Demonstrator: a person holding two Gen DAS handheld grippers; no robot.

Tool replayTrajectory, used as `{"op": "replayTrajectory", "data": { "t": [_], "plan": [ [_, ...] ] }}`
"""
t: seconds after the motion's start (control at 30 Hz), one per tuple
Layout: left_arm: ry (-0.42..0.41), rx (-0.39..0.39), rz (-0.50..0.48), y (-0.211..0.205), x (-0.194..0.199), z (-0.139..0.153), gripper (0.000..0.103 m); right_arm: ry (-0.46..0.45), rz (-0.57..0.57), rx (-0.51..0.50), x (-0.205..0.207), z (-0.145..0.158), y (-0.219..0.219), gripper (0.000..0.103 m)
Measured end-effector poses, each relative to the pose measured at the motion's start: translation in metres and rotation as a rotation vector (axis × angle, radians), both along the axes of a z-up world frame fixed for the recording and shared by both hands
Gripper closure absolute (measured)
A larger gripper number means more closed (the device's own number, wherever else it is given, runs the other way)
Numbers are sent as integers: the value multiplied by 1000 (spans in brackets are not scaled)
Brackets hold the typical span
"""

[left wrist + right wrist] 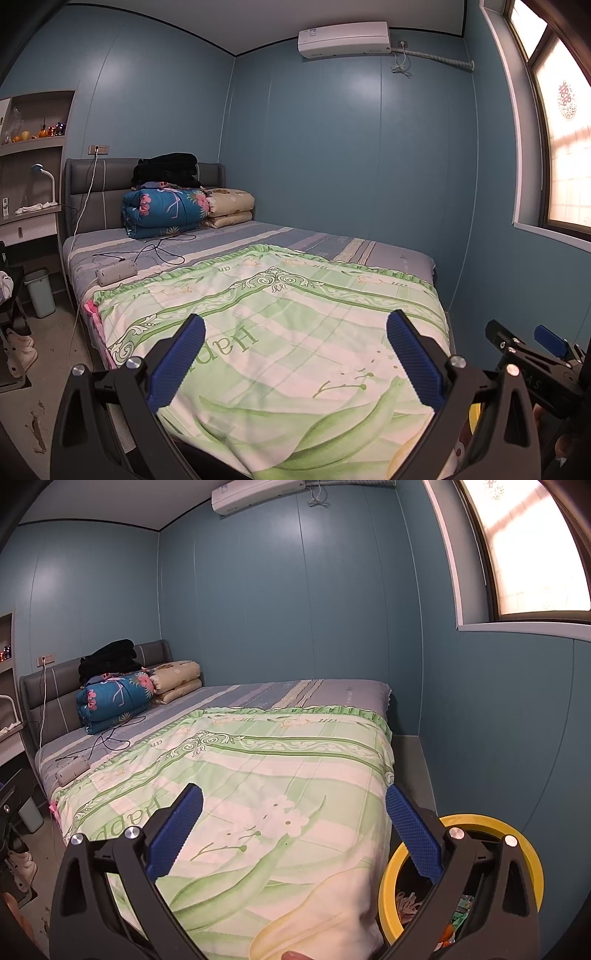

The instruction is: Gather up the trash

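Both ribbed blue jaws released above smooth quilt (280, 332); round yellow-rimmed bin (517, 834) beside.

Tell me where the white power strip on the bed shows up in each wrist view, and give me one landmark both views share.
Left wrist view: the white power strip lies at left of centre, on the striped sheet near the bed's left edge, black cables trailing from it.
Right wrist view: the strip sits at far left, on the same sheet edge, smaller.
Shared landmark: the folded blue floral quilt by the headboard, behind the strip in both.
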State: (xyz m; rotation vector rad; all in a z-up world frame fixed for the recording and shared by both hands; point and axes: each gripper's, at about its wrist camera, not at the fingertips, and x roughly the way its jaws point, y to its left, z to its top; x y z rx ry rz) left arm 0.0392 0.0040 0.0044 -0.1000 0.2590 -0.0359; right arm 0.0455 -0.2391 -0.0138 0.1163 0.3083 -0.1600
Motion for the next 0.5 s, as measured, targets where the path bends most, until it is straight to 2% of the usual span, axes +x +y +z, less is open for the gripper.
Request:
{"op": "replayTrajectory", "data": {
  "t": [0.5],
  "plan": [
    [29, -18, -19, 1, 5, -3, 8, 23, -1, 11, 3, -5, -1, 8]
  ]
}}
